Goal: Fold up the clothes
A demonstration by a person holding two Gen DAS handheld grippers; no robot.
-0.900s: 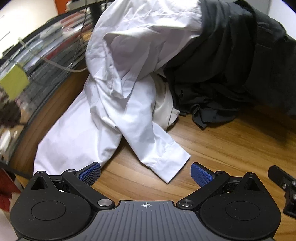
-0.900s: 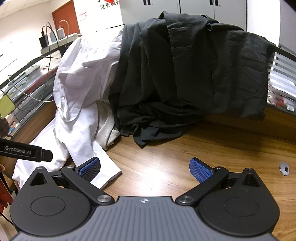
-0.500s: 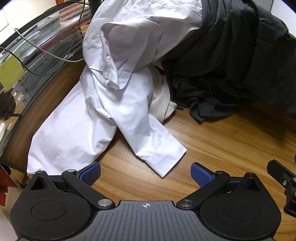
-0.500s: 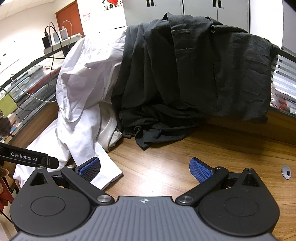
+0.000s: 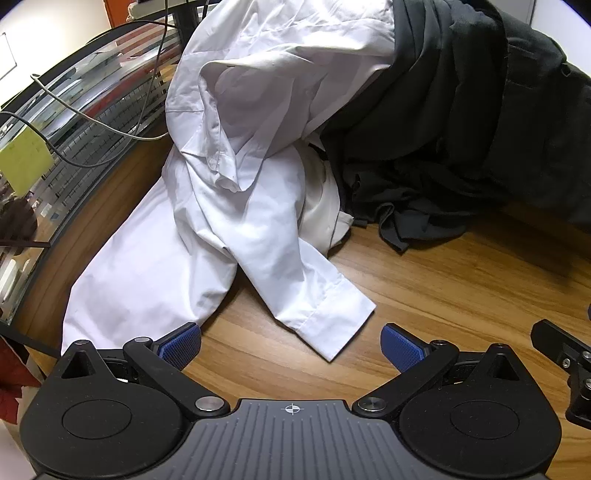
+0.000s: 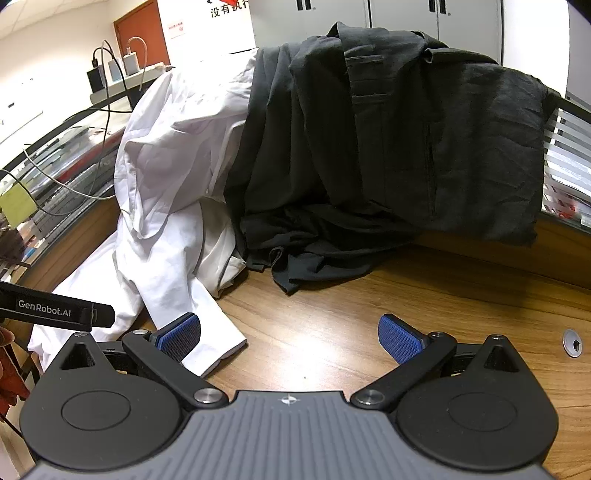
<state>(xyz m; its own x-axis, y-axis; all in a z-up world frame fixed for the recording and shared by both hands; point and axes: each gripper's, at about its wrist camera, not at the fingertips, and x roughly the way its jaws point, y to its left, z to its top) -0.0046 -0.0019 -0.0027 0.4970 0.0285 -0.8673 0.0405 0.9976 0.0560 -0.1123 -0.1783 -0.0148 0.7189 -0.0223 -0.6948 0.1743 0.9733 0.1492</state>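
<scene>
Wooden desk with a glass-and-mesh partition, cables and chargers behind

The wooden desk (image 6: 369, 314) has a round metal grommet (image 6: 571, 343) set into it at the right. A curved glass partition (image 5: 74, 122) with a dark grid edges the desk on the left, a yellow-green note (image 5: 24, 162) stuck to it and grey cables (image 5: 92, 125) trailing over it. Chargers sit on a power strip (image 6: 122, 79) beyond; an orange-brown door (image 6: 142, 35) and grey cabinets (image 6: 369, 14) stand at the back

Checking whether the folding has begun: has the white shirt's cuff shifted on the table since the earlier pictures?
No. The cuff lies the same way against the black clothes; only the camera moved.
</scene>
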